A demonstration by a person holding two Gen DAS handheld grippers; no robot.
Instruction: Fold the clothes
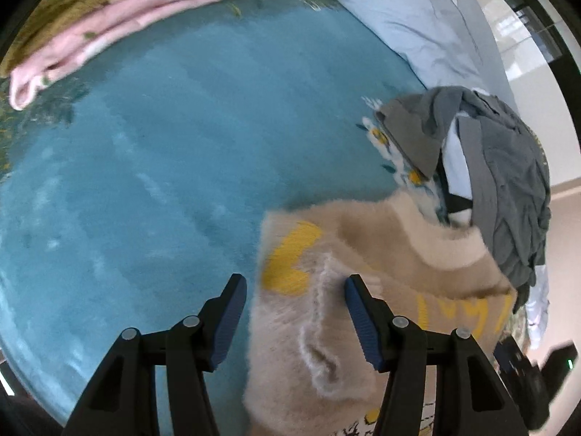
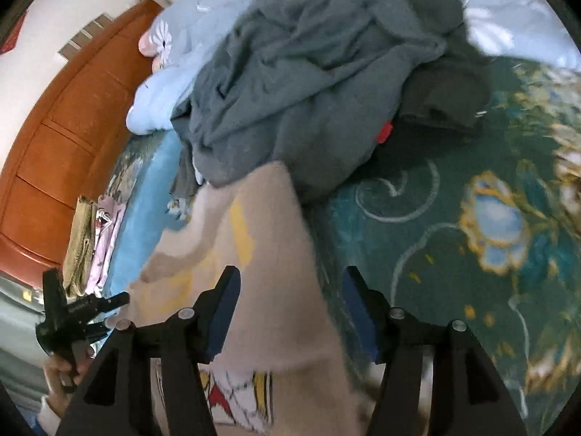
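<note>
A fuzzy beige sweater with yellow markings lies on the blue bedspread, low and right in the left wrist view. My left gripper is open, its jaws spread over the sweater's left edge, holding nothing. In the right wrist view the same sweater runs up between the jaws of my right gripper, which is open and empty. The left gripper also shows in the right wrist view, at the lower left.
A heap of grey clothes lies beyond the sweater, also seen in the left wrist view. Folded pink and olive garments lie at the far left. A pale blue duvet lies behind. A wooden wardrobe stands left.
</note>
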